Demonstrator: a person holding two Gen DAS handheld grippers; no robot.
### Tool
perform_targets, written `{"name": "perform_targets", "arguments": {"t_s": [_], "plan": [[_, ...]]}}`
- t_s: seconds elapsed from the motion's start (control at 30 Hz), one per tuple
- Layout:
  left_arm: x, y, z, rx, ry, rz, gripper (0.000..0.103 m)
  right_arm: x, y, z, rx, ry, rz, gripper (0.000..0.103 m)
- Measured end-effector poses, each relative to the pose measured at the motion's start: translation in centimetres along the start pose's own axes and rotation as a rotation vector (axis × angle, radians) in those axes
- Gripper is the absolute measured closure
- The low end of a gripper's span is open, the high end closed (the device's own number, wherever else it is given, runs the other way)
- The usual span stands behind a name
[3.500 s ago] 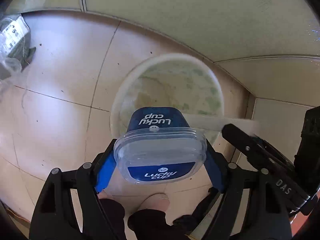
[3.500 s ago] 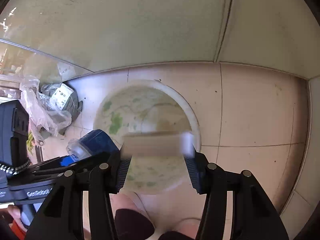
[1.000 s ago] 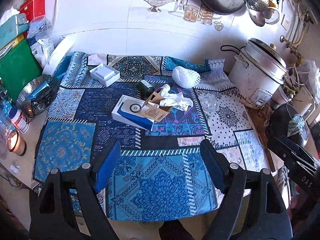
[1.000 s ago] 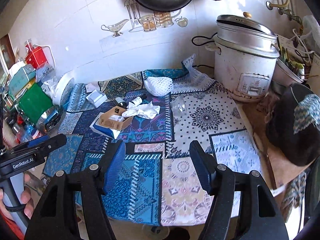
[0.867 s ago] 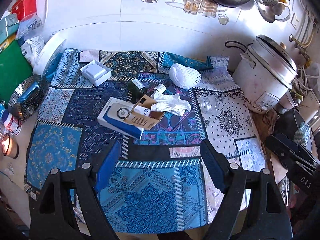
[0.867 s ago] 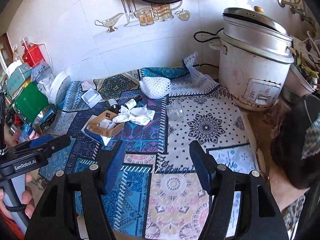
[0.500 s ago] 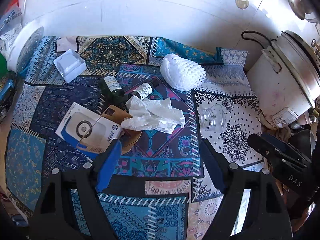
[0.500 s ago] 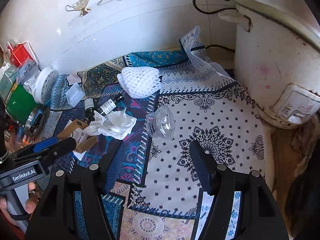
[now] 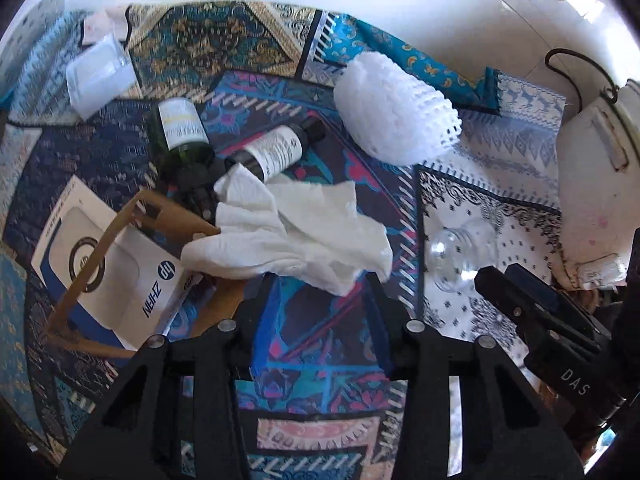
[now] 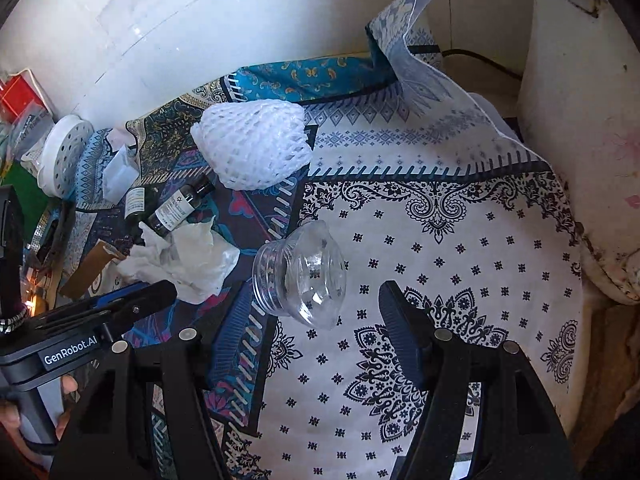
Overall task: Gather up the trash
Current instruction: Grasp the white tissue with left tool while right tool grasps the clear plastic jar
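Observation:
A crumpled white tissue [image 9: 296, 232] lies on the patterned cloth [image 9: 320, 360], partly over a torn cardboard box [image 9: 108, 264]. My left gripper [image 9: 320, 300] hovers just below it with its jaws closing; the tissue's lower corner sits between the fingertips, untouched by the pads. A clear plastic jar [image 10: 304, 280] lies on its side on the white part of the cloth. My right gripper [image 10: 312, 312] stands open around its near end, with gaps on both sides. The jar [image 9: 460, 256] also shows in the left wrist view.
A white foam fruit net [image 9: 396, 108], two dark bottles [image 9: 180, 132] [image 9: 276, 148] and a small white tub [image 9: 100, 76] lie further back. A rice cooker [image 10: 580, 120] stands at the right against the wall. A hand [image 10: 12, 412] holds the left gripper's handle.
Both grippers have left the bin on the floor and come down close over the cluttered table. The cup the left one held is gone, and its jaws have narrowed.

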State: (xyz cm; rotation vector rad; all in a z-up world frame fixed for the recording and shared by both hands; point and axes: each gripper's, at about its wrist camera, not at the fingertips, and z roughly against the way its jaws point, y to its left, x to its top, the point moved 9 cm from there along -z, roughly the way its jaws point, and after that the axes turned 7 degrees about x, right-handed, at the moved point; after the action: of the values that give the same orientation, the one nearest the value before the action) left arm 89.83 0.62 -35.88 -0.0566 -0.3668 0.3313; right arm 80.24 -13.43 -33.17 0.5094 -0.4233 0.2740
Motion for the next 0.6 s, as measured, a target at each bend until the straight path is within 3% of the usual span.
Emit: {"name": "perform_targets", "arguments": {"t_s": [0.27,0.4,0.53,0.6], "plan": [[0.6,-0.3,-2.3,0.001,0.035,0.009,0.066,0.4,0.4,-2.1,0.043,0.021,0.019,0.040],[1.2,0.9,-3.0,0.017,0.025,0.052,0.077,0.1,-0.2,-2.8,0.023,0.037,0.030,0.040],[1.5,1.4,-3.2,0.039,0.014,0.047,0.096,0.0,-0.4,-3.2,0.046,0.037,0.013,0.044],[1.6,1.3,-2.6,0.048,-0.009,0.029,0.098,0.1,-0.4,-3.1,0.060,0.028,0.004,0.044]]}}
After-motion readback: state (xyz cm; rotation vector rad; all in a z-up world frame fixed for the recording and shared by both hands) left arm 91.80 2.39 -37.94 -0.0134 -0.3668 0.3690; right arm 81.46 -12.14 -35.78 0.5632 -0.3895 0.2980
